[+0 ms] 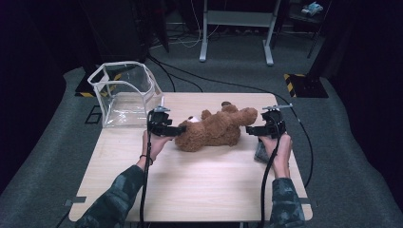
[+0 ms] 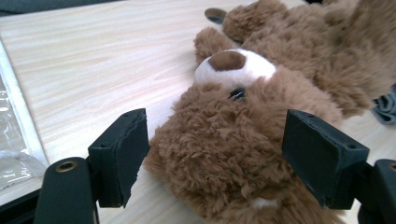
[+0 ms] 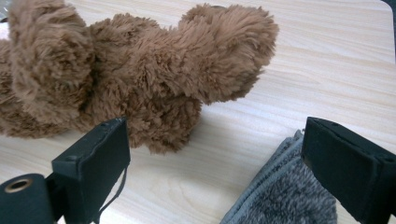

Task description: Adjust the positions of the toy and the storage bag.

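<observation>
Brown teddy bear (image 1: 214, 128) on the table (image 1: 199, 190) — no legible writing.

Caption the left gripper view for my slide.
Open hand-held gripper straddling a brown teddy bear's head on a light wooden table.

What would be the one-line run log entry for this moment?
left claw: open, around teddy bear head | right claw: open, beside bear leg | grey cloth: under right claw

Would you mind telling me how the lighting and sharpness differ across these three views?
High view: the table is lit while the room around it falls into deep shadow, and the picture is soft. Left gripper view: bright and even, the teddy bear has crisp fur. Right gripper view: well lit, the grey cloth is slightly soft at the bottom edge.
</observation>
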A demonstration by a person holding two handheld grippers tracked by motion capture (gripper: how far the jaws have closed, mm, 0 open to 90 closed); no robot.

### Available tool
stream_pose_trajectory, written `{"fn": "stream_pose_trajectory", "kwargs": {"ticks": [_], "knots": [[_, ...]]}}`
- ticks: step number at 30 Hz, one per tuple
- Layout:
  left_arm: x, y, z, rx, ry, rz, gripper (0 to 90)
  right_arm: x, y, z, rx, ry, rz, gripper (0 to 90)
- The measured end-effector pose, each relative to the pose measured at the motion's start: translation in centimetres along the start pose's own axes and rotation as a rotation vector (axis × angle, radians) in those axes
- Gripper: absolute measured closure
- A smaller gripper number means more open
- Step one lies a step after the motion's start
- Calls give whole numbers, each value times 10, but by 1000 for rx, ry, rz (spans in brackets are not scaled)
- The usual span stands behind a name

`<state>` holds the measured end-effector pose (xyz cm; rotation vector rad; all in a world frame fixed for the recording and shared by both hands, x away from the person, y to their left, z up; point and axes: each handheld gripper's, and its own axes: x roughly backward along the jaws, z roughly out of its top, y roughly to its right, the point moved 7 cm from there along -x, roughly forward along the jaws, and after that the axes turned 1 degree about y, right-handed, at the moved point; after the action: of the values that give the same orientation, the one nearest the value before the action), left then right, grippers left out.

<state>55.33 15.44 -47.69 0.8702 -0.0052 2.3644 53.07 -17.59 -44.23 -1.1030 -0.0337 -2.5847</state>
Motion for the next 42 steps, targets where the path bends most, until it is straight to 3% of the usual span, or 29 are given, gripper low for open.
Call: {"fn": "stream_pose_trajectory", "kwargs": {"ticks": [6, 9, 11, 18, 26, 29, 31, 32, 33, 36, 40, 41, 42], "knots": [[-9, 4, -7, -7, -41, -6, 206, -5, -2, 1, 4, -10, 10, 74], [-10, 6, -17, -46, -54, -12, 206, -4, -1, 1, -1, -3, 8, 73], [-10, 7, -19, -41, -55, -19, 201, -3, 1, 1, -6, 2, 9, 72], [-11, 16, -31, -89, -65, -28, 191, -5, 4, 3, -22, 8, 21, 54], [-13, 19, -41, -97, -69, -56, 185, -31, 3, 4, -52, -47, 68, 0], [-13, 19, -41, -90, -65, -63, 185, -36, 5, 6, -58, -37, 90, 0], [-12, 19, -43, -101, -71, -76, 187, -44, 7, 5, -48, -46, 128, 85], [-12, 19, -43, -101, -71, -76, 187, -44, 7, 5, -48, -46, 128, 85], [-14, 21, -45, -95, -59, -86, 187, -48, 6, 3, -43, -40, 164, 166], [-14, 21, -47, -93, -55, -97, 187, -49, 4, 1, -32, -43, 159, 258], [-12, 21, -44, -91, -42, -98, 187, -47, 5, -4, -26, -45, 163, 449], [-12, 21, -44, -91, -42, -98, 187, -47, 5, -4, -26, -45, 163, 449], [-11, 21, -43, -85, -38, -104, 188, -45, 6, -5, -12, -29, 159, 528]]}}
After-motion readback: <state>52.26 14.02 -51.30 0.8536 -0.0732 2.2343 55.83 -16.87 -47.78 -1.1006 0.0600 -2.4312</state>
